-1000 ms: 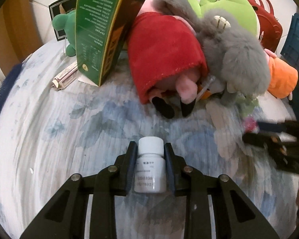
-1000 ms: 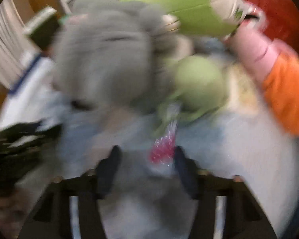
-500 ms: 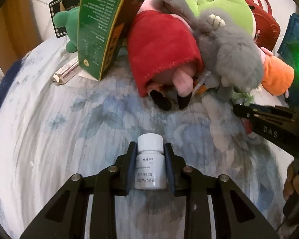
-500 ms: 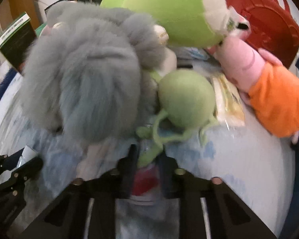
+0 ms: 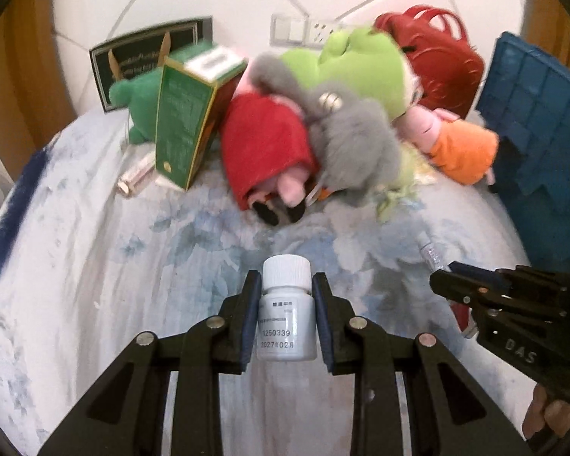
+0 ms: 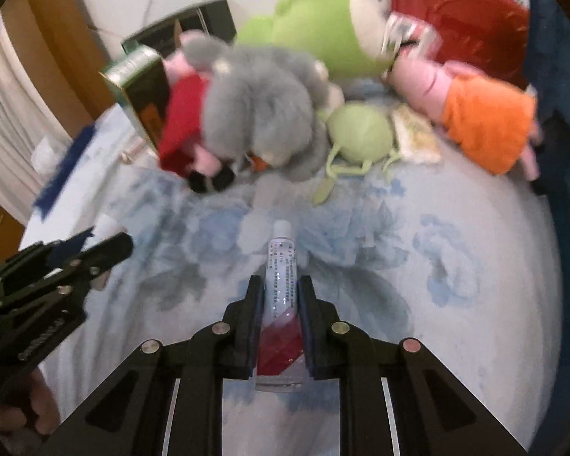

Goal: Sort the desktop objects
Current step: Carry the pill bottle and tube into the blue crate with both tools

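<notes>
A small white pill bottle (image 5: 287,315) with a white cap sits clamped between the pads of my left gripper (image 5: 287,285), lifted above the flowered blue-and-white cloth (image 5: 95,266). My right gripper (image 6: 281,285) is shut on a thin tube (image 6: 281,285) with a clear top, a white cap and a red lower half, also held above the cloth. In the left wrist view the right gripper (image 5: 442,279) shows at the right edge with the tube's tip (image 5: 429,252) poking out. The left gripper (image 6: 110,245) shows at the left edge of the right wrist view.
Piled at the back are a grey plush (image 5: 357,152), a red-dressed pink plush (image 5: 269,152), a green plush (image 5: 361,64) and an orange-dressed pink plush (image 5: 463,148). A green carton (image 5: 182,121) leans at the left, a red handbag (image 5: 437,60) and blue crate (image 5: 539,114) stand on the right.
My left gripper rose and pulled back with the bottle, so the toys look farther off. My right gripper closed on the tube beside the toys and lifted it away from them.
</notes>
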